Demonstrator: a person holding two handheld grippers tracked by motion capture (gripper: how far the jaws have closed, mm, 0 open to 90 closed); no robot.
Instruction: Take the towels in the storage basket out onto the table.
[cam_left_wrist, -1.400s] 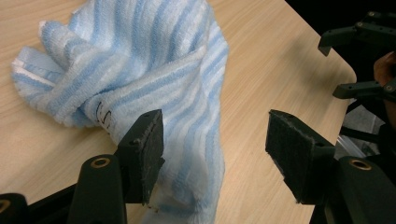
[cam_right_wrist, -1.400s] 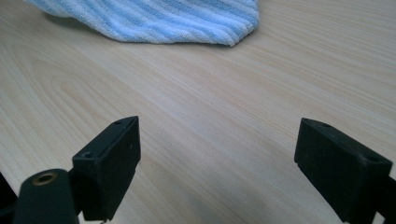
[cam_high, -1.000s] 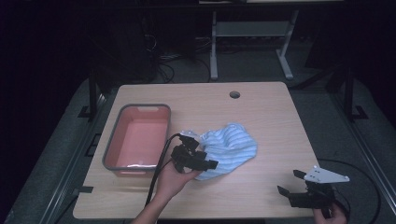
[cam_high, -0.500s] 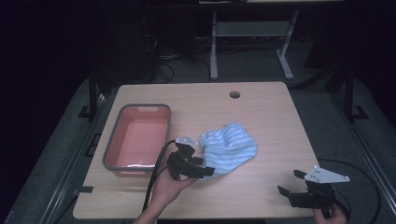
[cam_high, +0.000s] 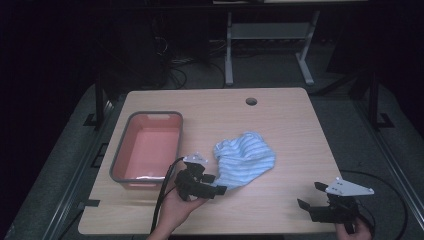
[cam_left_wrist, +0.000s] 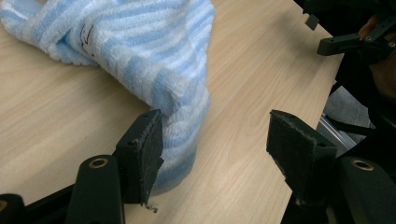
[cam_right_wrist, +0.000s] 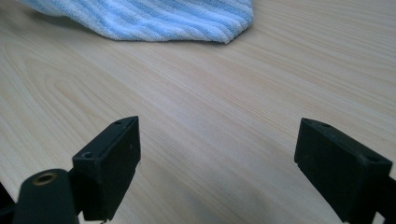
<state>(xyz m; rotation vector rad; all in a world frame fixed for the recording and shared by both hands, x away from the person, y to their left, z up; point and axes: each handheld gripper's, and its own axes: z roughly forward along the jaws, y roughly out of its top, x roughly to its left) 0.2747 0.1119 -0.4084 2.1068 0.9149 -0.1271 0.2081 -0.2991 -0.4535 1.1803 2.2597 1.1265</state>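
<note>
Lying crumpled mid-worktop, nearer the front edge, the striped towel (cam_high: 245, 159) looks soft, light and floppy. From the left claw (cam_left_wrist: 215, 140), jaws apart, a thick fold touches one pad: pinch there. The right claw (cam_right_wrist: 217, 163) gapes wide, empty.

My left gripper (cam_high: 212, 187) is a black frame with a small grey plate on top and a black cable trailing back from it. Its jaws are black blocks with rough foam-like pads and brass-coloured rivets at the arms. My right gripper (cam_high: 312, 196) is black too, topped by a grey three-cornered plate, cable looping behind it.
</note>
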